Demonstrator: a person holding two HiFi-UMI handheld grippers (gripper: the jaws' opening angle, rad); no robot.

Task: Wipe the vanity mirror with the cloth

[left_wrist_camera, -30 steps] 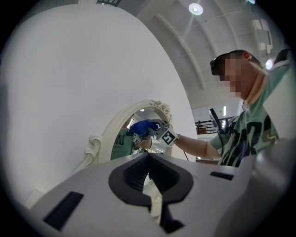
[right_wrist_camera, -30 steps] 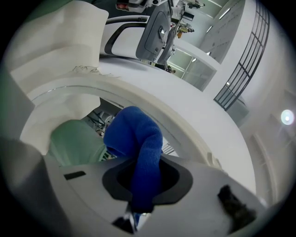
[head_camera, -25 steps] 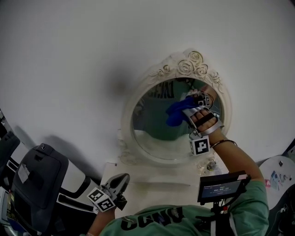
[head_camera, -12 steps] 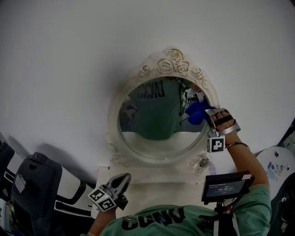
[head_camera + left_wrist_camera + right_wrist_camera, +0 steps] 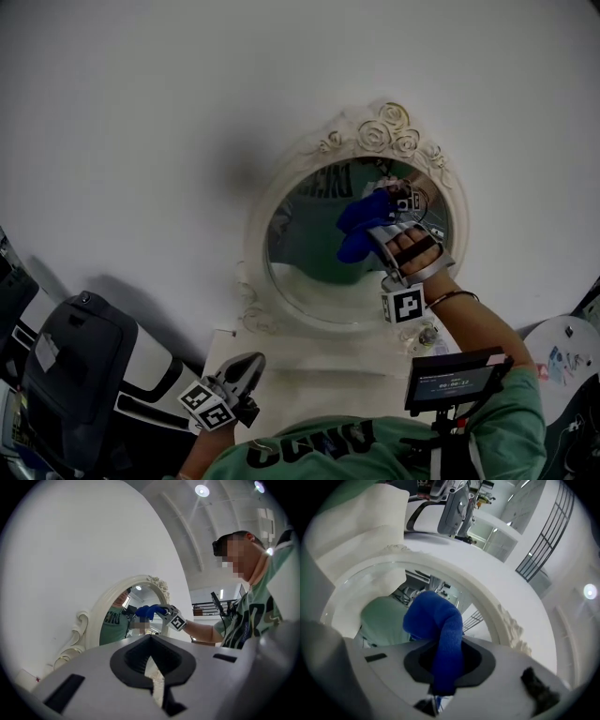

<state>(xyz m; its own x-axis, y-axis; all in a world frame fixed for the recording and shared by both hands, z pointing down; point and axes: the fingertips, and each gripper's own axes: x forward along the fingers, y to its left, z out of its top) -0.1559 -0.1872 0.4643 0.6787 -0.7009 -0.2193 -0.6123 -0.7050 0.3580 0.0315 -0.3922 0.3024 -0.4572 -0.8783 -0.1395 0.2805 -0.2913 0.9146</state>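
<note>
I am in the wiping step itself. My right tool (image 5: 382, 228) pinches the blue cloth (image 5: 359, 225) between its jaws. A thick wad of it bulges out past the tips, and the wad lies against the glass of the vanity mirror (image 5: 305, 272), in the upper right part, just below the carved roses of the frame. From the right gripper view I judge that the cloth is touching the glass, with the hard jaw tips held back behind it.

The mirror stands upright at the back edge of the white bench (image 5: 309, 361), against the wall. My left tool (image 5: 246, 367) hangs low near the front left corner of the bench, well apart from the mirror. Its jaws are pressed together on nothing, and it takes no part in the wiping.

I cannot tell from the glass how much of it is already clean. I judge that the next move is a sweep toward the left side and then down to the lower rim. That calls for light, even pressure so the mirror does not rock back. Only the cloth should meet the glass, and the wad should stay clear of the frame's carving, where it could snag.
</note>
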